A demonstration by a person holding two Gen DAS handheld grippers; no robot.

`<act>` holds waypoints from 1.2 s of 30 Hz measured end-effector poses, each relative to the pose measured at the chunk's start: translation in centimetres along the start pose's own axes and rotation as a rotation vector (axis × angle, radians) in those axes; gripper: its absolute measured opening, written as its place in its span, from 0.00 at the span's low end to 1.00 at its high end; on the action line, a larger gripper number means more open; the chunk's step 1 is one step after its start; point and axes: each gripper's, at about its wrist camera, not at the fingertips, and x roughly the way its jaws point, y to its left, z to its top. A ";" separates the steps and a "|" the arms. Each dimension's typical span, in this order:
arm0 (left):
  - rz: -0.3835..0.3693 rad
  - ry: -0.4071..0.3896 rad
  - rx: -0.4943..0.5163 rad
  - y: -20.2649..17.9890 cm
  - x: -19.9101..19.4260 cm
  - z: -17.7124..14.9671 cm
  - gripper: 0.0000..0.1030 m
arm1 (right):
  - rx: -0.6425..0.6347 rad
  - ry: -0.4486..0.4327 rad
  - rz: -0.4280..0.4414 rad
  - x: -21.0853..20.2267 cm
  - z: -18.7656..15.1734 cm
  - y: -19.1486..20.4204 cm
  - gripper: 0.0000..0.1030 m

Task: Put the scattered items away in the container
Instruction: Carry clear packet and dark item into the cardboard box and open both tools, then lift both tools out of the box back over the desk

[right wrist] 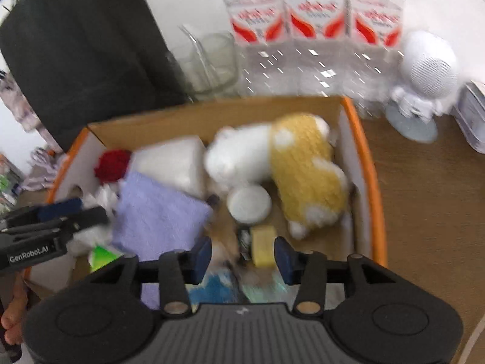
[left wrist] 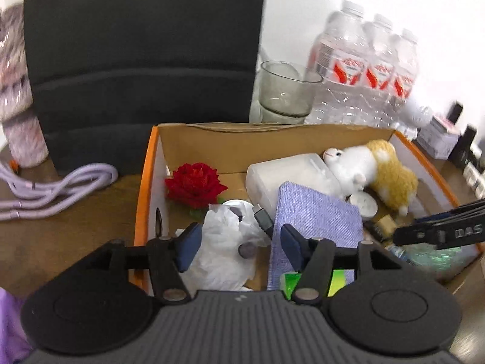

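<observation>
An orange-edged cardboard box holds a red fabric rose, a white plastic bag, a lilac cloth pouch, a white case, a white-and-yellow plush, a round white tin and a yellow block. My left gripper is open and empty above the bag and pouch. My right gripper is open and empty above the box's near end. It reaches into the left wrist view from the right.
A black chair back stands behind the box. A glass cup, a pack of water bottles and a white astronaut figure stand at the back. A lilac cable lies on the wooden table left of the box.
</observation>
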 end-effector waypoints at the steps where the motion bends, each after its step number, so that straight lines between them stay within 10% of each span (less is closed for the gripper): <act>1: 0.006 -0.008 0.016 -0.1 0.1 -0.1 0.59 | 0.003 0.021 -0.013 -0.2 -0.3 -0.1 0.38; 5: 0.033 -0.009 0.060 -0.5 0.5 -0.1 0.58 | -0.006 0.071 -0.031 -0.3 -1.9 -0.3 0.23; 13: 0.041 0.011 0.002 -0.9 -1.5 0.3 0.63 | 0.006 0.043 -0.063 -1.5 -2.6 0.6 0.38; 20: 0.164 -0.239 -0.015 -4.0 -10.8 -0.3 1.00 | -0.033 -0.183 -0.006 -9.2 -2.9 3.3 0.77; 24: 0.162 -0.513 -0.035 -5.6 -14.7 -5.4 1.00 | -0.158 -0.546 -0.088 -13.3 -8.7 5.2 0.91; 36: 0.154 -0.486 -0.041 -5.9 -20.4 -11.7 1.00 | -0.095 -0.718 -0.095 -16.8 -17.8 5.9 0.91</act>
